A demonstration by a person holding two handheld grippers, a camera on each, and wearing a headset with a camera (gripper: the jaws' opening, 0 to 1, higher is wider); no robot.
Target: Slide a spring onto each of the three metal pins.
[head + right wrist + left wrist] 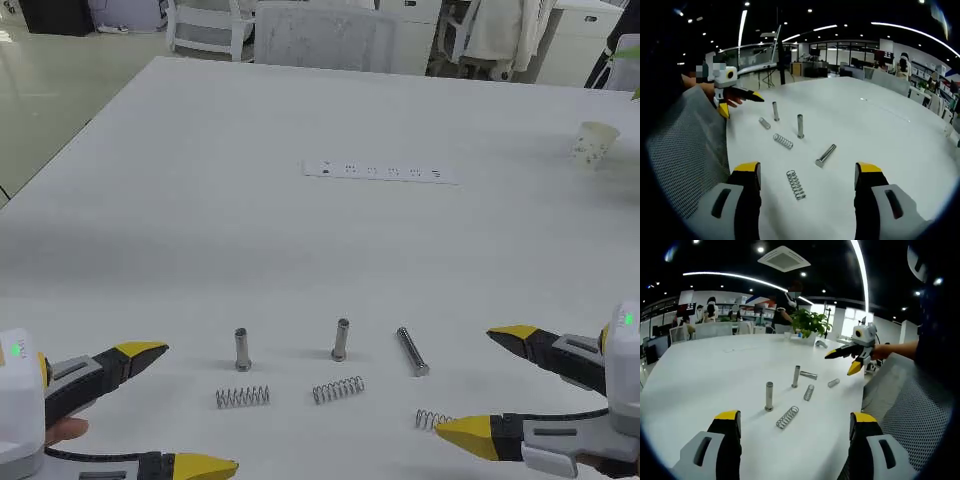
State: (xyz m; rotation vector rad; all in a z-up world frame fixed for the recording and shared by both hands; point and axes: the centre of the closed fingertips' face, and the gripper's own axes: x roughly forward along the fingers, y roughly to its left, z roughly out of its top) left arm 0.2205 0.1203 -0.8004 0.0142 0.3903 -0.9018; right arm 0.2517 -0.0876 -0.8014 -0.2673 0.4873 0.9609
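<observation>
Head view, lower right: the right gripper (pixel 478 382) has jaws wide open, holding nothing, and the rightmost spring (pixel 430 418) lies just beside its lower tip, long axis left-right. The lying pin (pixel 412 351) is just above it. The left gripper (pixel 190 408) is also wide open. No writing is readable.

Three pins (pixel 242 350) (pixel 341 340) (pixel 412 351), three springs (pixel 243 397) (pixel 338 390) (pixel 431 419)

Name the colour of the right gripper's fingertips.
Yellow. The right gripper has yellow fingertips, clearest in the right gripper view.
</observation>
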